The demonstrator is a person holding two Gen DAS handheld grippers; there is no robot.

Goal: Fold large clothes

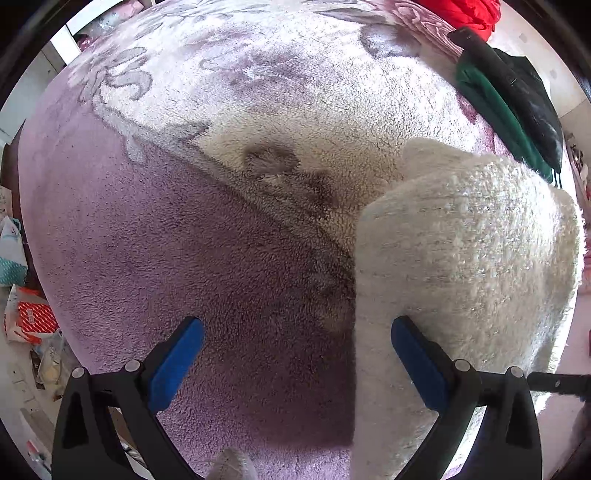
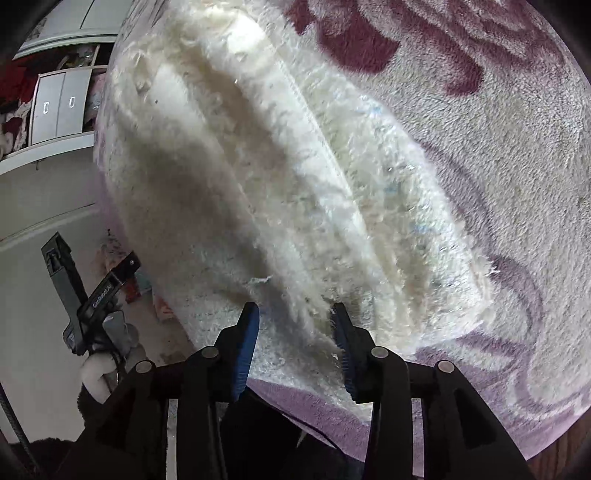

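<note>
A fluffy white garment (image 2: pixel 258 192) lies on a purple and white floral fleece blanket (image 2: pixel 498 147), folded into a long thick bundle. My right gripper (image 2: pixel 293 317) is shut on the near edge of that bundle, with fluffy pile bunched between its blue pads. In the left wrist view the same white garment (image 1: pixel 461 258) rises at the right. My left gripper (image 1: pixel 295 332) points straight down over the purple blanket (image 1: pixel 166 258) and is open. The garment's left edge lies under the gap, beside the right finger (image 1: pixel 413 354); the pads grip nothing.
Dark green and black clothes (image 1: pixel 509 110) and a red garment (image 1: pixel 461 14) lie at the bed's far right. Bags and packets (image 1: pixel 29 321) litter the floor beyond the left edge. White cupboards (image 2: pixel 55 107) stand past the bed; a hand in a white cuff (image 2: pixel 96 373) holds a tool there.
</note>
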